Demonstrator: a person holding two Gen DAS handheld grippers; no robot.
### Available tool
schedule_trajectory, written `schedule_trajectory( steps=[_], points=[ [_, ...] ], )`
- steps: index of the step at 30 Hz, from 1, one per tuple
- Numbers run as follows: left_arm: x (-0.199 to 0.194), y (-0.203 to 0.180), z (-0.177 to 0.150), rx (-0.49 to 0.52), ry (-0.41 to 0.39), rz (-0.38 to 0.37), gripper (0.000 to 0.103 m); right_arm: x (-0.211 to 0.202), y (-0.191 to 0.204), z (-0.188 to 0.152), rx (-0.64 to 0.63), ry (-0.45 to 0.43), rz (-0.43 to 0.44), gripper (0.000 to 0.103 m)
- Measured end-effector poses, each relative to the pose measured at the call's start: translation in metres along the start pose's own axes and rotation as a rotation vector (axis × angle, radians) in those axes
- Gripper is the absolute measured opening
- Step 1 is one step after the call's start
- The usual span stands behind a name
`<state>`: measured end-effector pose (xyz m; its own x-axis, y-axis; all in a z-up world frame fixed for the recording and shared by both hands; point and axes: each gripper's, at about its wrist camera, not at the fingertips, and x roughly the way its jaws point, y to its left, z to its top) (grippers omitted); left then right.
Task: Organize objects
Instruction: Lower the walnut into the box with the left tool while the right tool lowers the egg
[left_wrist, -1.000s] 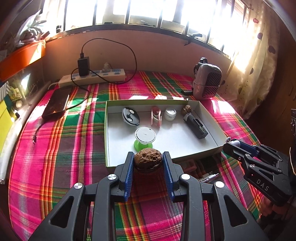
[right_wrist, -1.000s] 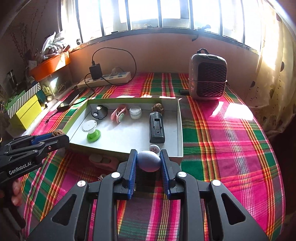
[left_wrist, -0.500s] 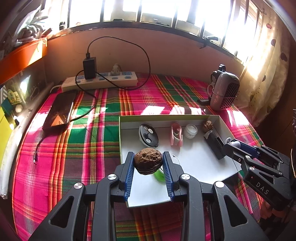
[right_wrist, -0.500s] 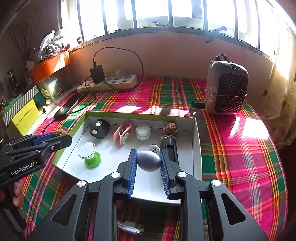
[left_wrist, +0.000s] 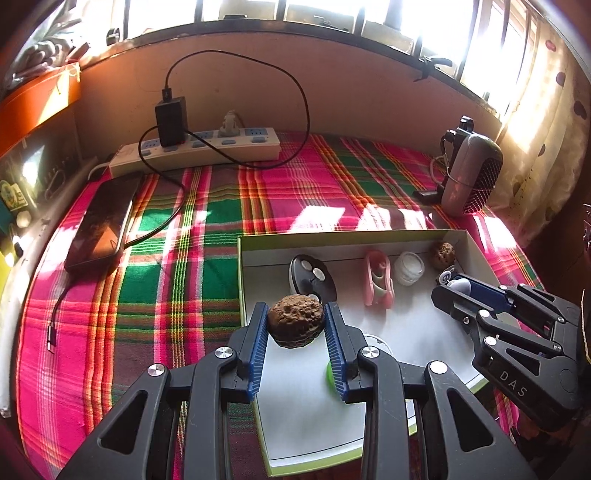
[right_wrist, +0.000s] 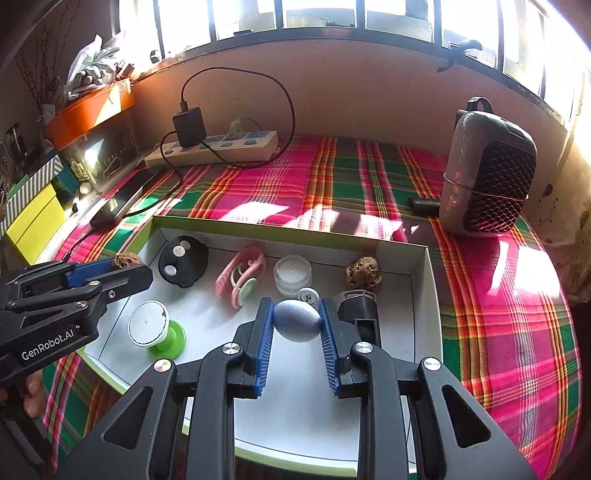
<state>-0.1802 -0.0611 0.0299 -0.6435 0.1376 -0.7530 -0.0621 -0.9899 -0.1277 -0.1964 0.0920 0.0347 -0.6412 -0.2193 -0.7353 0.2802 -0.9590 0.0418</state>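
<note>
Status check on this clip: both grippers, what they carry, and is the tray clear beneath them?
Left gripper shut on walnut. Right gripper shut on blue egg. Both over tray. Green stand, black holder crowd drop spots.

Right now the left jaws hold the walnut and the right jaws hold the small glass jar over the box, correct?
Not quite. The left gripper does hold the walnut over the box, but the right gripper is clamped on a grey-blue egg. The right wrist view shows the glass jar sitting on the box floor, apart.
</note>
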Motion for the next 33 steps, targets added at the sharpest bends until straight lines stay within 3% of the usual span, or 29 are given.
schedule_trajectory(
  steps=[20,33],
  points=[
    [0.011,-0.008,0.0,0.028,0.013,0.011,0.028,0.023,0.008,0.004,-0.044,0.038,-0.011,0.026],
    [0.014,-0.014,0.001,0.056,0.013,0.057,0.028,0.03,0.012,0.002,-0.069,0.057,-0.027,0.026]
  ],
)
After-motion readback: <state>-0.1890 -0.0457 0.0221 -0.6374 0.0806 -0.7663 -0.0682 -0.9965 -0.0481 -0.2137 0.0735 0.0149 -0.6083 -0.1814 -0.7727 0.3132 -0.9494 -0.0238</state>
